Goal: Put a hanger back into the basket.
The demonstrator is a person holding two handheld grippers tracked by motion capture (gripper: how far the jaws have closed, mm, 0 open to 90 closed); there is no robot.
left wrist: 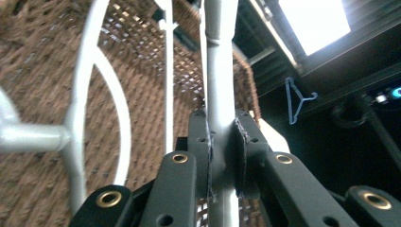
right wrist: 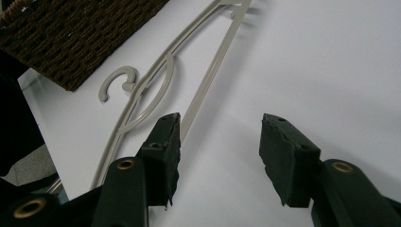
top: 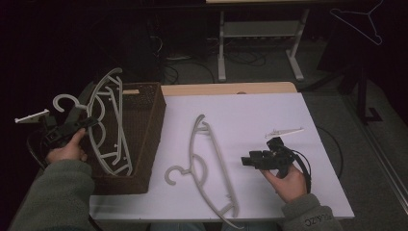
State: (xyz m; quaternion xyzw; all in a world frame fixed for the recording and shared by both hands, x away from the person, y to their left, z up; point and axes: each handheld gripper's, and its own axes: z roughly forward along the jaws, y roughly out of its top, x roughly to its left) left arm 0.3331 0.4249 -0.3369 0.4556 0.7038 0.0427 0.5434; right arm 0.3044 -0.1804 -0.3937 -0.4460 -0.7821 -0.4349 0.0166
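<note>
left gripper (top: 82,126): at the table's left edge, over the wicker basket (top: 153,126). Jaws clamped tight on a bar of the white hanger (top: 108,120); the left gripper view has both pads (left wrist: 201,142) pressed against the bar (left wrist: 218,94), no gap.

white hanger: held tilted in the basket, top end sticking up above the rim, lower end down inside. Its hook (top: 65,102) points left, outside the basket, just above the left hand (top: 67,150).

basket: dark brown weave, sits on the left part of the white table (top: 269,115). In the left gripper view the weave (left wrist: 42,118) is right behind the hanger bars.

right gripper (top: 250,160): held in the right hand (top: 288,183) low over the table's right half, pointing left. Jaws parted about halfway, nothing between them; in the right gripper view there is bare tabletop between the 2 pads (right wrist: 170,146).

beige hanger (top: 204,168): 2nd hanger, lying flat on the table between basket and right gripper, hook (top: 174,174) toward the basket. Not touched by either gripper. In the right gripper view it runs from just beyond the left-hand pad up toward the basket corner (right wrist: 71,42), hook (right wrist: 116,82) near that corner.

small clip piece (top: 284,131): thin white part lying on the table just beyond the right gripper, apart from it.

wire hanger (top: 358,21): hangs in the dark background at upper right, well apart from the table.
</note>
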